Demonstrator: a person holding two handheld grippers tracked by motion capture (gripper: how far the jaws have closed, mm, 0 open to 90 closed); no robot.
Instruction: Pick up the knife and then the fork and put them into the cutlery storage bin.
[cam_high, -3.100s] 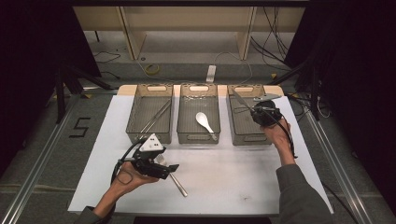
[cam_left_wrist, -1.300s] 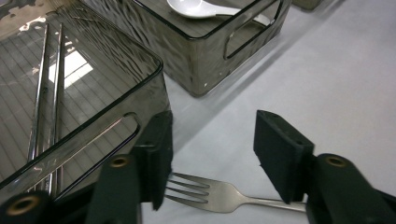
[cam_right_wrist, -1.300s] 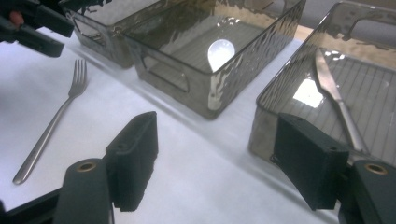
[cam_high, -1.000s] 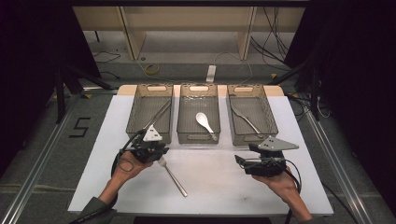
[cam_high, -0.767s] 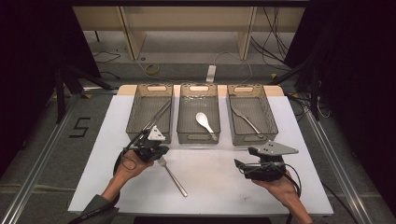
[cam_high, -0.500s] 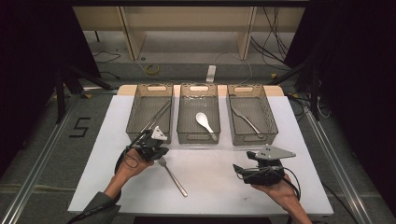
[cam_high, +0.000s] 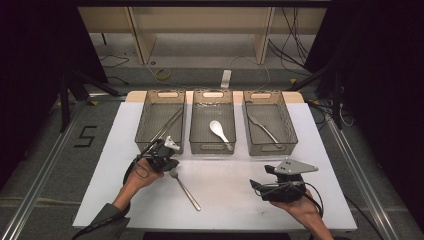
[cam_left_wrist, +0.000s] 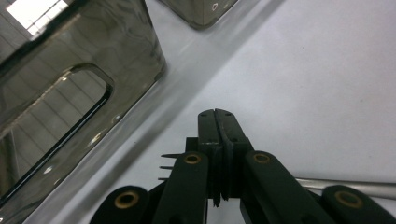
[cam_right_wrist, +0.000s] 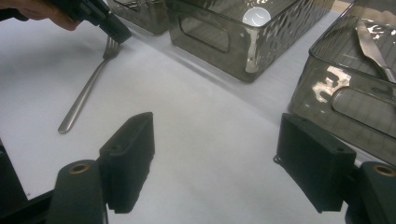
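Three bins (cam_high: 213, 131) stand in a row at the far side of the white tabletop (cam_high: 225, 185). Left claw (cam_high: 167, 159) sits low at the fork (cam_high: 184, 187) head, just in front of the left bin (cam_high: 160, 125); its jaws have just closed and are pressed together, tines poking out beside them in the left gripper view, handle trailing on the sheet. Whether the fork is pinched, can't tell. Right claw (cam_right_wrist: 215, 163) hovers near the right front, jaws wide apart, nothing between. Spoon (cam_high: 219, 131) in middle bin, knife (cam_high: 262, 127) in right bin (cam_high: 270, 125).
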